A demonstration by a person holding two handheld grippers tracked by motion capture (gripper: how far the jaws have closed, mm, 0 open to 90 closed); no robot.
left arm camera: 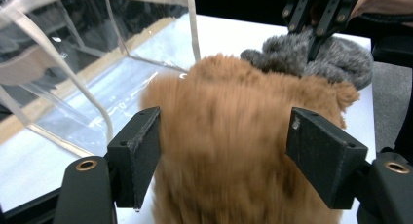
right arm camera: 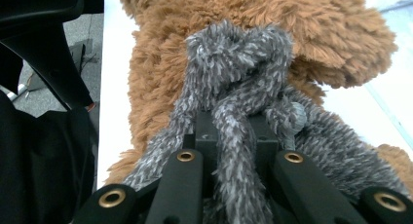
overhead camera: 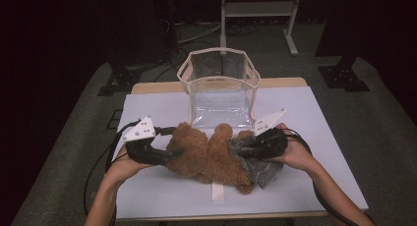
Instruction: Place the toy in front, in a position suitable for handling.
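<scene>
Gripping fuzzy grey scarf (right arm camera: 234, 78), shaggy brown plush (overhead camera: 206, 155)

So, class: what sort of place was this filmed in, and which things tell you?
Probably a lab or recording studio: a white-topped table on grey carpet, dark surroundings, cabled tools in both hands, and equipment stands behind.

Table (overhead camera: 162, 191) evenly lit from above; background at top of frame dark. Brown plush (left arm camera: 234, 151) motion-blurred at centre frame. Clear bag (left arm camera: 73, 63) shows glare, upper left.
</scene>
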